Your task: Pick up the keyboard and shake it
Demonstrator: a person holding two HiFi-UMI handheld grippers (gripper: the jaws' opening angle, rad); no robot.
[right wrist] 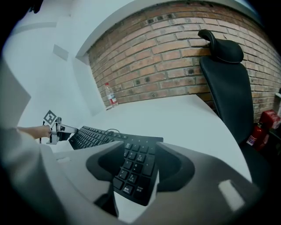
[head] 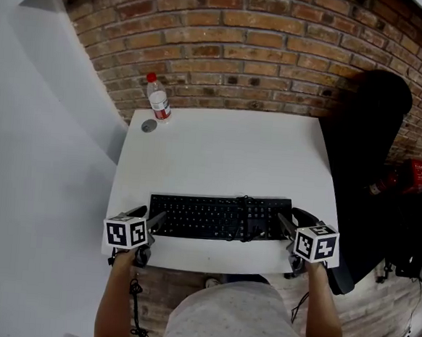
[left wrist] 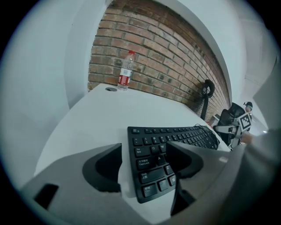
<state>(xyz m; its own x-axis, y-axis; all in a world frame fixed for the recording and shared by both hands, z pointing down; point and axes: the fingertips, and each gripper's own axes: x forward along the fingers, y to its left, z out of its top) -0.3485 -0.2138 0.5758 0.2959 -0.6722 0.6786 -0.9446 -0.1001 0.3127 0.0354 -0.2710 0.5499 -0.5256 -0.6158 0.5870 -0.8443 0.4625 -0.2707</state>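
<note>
A black keyboard [head: 218,217] lies flat along the front of the white table [head: 220,143], with a coiled cable on its right half. My left gripper [head: 153,216] is open and straddles the keyboard's left end. In the left gripper view the keyboard [left wrist: 171,149] sits between the jaws of that gripper [left wrist: 142,151], and bare table shows beside the left jaw. My right gripper [head: 290,221] stands open around the keyboard's right end. In the right gripper view the number-pad corner [right wrist: 131,169] lies between the spread jaws of that gripper [right wrist: 139,149].
A plastic water bottle [head: 158,97] with a red cap stands at the table's back left by the brick wall, with a small round grey disc [head: 149,126] next to it. A black office chair [head: 364,162] stands to the right of the table. Beyond it is a red fire extinguisher [head: 418,173].
</note>
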